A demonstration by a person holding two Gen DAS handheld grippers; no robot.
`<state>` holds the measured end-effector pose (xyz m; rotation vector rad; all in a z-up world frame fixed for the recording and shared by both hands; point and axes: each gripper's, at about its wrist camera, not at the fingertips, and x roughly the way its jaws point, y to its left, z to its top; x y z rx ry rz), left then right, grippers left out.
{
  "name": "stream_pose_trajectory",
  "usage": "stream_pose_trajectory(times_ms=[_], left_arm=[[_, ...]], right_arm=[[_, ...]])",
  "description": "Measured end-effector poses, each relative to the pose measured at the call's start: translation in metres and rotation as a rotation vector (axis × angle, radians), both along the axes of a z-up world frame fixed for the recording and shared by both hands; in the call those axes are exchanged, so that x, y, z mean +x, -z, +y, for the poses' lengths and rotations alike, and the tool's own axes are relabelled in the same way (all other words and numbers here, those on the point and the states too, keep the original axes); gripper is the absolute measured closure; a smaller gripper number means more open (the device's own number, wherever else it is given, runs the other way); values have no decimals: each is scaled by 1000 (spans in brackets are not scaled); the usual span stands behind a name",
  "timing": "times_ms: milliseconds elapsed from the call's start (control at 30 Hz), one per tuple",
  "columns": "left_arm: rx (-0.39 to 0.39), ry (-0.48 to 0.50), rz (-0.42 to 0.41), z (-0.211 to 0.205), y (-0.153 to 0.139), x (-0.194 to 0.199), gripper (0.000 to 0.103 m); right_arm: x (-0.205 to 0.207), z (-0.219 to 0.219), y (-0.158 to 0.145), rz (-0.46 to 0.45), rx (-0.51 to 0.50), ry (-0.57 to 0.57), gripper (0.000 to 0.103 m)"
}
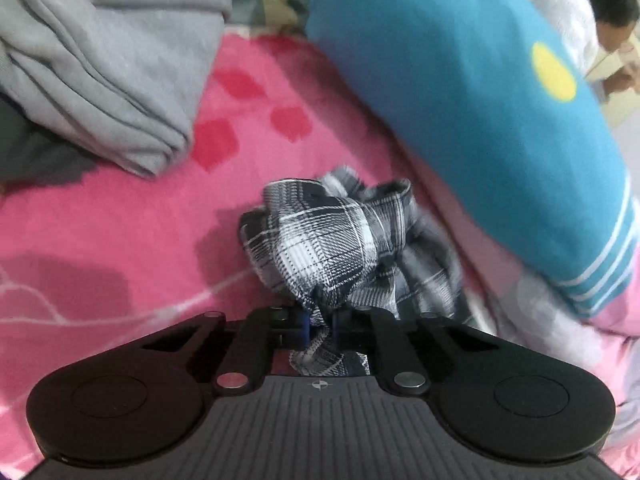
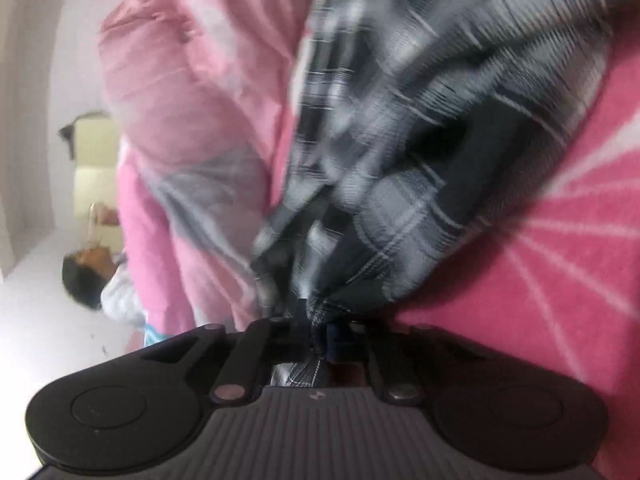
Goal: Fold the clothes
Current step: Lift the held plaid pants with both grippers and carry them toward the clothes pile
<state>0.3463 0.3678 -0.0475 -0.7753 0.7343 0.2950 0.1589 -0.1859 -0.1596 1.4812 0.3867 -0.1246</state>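
**Plaid garment pinched, fold not started**

Pink bedspread [image 1: 120, 220] as work surface; folded grey garment [image 1: 100, 60] already stacked at far left, blue pillow [image 1: 460, 100] at right. Plaid shirt [image 1: 340, 248] lies bunched mid-bed. Left gripper [image 1: 320, 326] clenched on its edge; right gripper [image 2: 320, 326] clamped on another bunch. Judgement: one item done, plaid still needs spreading and folding.

Checked garment [image 1: 340, 248] on blanket [image 1: 100, 240], between folded stack [image 1: 100, 60] and pillow [image 1: 460, 100].
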Motion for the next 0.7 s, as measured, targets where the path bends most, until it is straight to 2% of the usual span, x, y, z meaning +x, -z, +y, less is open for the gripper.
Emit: stream_pose_trajectory(times_ms=[100, 233, 500, 600, 700], left_arm=[[6, 8, -4, 12, -10, -17, 96], [-10, 1, 36, 27, -13, -41, 97], [-24, -10, 72, 71, -33, -124, 97], [-7, -11, 94, 80, -29, -138, 97], [18, 5, 104, 78, -14, -137, 96]], right_arm=[[-12, 0, -6, -18, -4, -23, 96], [-30, 4, -11, -22, 12, -59, 97], [-77, 22, -27, 9, 54, -181, 98], [-96, 27, -31, 4, 41, -217, 98], [-98, 29, -26, 8, 22, -230, 98]])
